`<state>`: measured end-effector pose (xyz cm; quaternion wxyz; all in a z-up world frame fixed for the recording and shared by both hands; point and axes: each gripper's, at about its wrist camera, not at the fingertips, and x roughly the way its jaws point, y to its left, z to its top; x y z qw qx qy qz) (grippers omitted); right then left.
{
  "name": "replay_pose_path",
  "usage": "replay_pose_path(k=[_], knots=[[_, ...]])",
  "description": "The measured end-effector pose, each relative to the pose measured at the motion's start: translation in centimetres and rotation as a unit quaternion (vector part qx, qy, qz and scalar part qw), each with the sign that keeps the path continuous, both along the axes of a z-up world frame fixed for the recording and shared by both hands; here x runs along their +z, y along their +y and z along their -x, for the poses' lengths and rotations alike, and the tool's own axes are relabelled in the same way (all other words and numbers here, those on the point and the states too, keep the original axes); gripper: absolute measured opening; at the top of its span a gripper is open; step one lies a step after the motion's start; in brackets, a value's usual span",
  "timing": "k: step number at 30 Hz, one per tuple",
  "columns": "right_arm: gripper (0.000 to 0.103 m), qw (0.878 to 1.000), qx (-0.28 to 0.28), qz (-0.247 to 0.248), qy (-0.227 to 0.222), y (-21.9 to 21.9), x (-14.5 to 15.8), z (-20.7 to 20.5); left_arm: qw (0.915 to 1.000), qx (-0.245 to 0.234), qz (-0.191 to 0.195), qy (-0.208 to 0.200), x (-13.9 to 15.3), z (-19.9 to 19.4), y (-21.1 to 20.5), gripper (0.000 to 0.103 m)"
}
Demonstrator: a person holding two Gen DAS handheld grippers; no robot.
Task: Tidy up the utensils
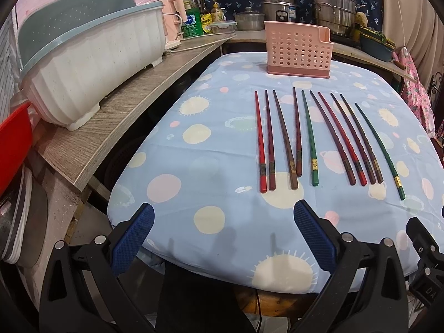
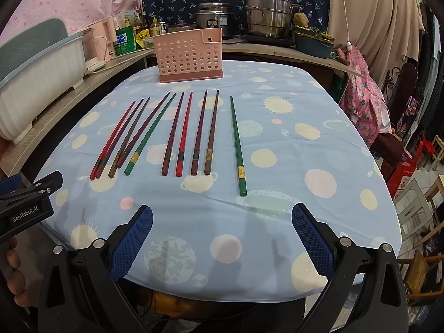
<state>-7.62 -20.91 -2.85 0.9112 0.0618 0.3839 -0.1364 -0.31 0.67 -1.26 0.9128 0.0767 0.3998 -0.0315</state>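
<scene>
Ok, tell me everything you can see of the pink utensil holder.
The pink utensil holder is a perforated plastic basket with rows of round holes in its front wall, a darker pink base tray, and a taller back section with a hanging hole. It stands upright at the far end of the blue patterned tablecloth, beyond the row of chopsticks, touching none. No utensils show above its rim.

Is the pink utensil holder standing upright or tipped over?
Upright: the pink utensil holder stands on its base at the table's far end, open top upward. Whether it is empty, cannot tell.

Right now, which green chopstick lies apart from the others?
The right-hand green chopstick: it lies alone, with a clear gap beside it. The other green chopstick lies against a dark red one.
</scene>
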Motion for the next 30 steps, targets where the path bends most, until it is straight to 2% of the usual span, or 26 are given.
replay_pose_path(k=[30], knots=[[0.096, 1.000, -0.005, -0.001, -0.002, -0.25, -0.19, 0.20, 1.0000, 0.000, 0.000, 0.003, -0.22, 0.00, 0.10, 0.096]])
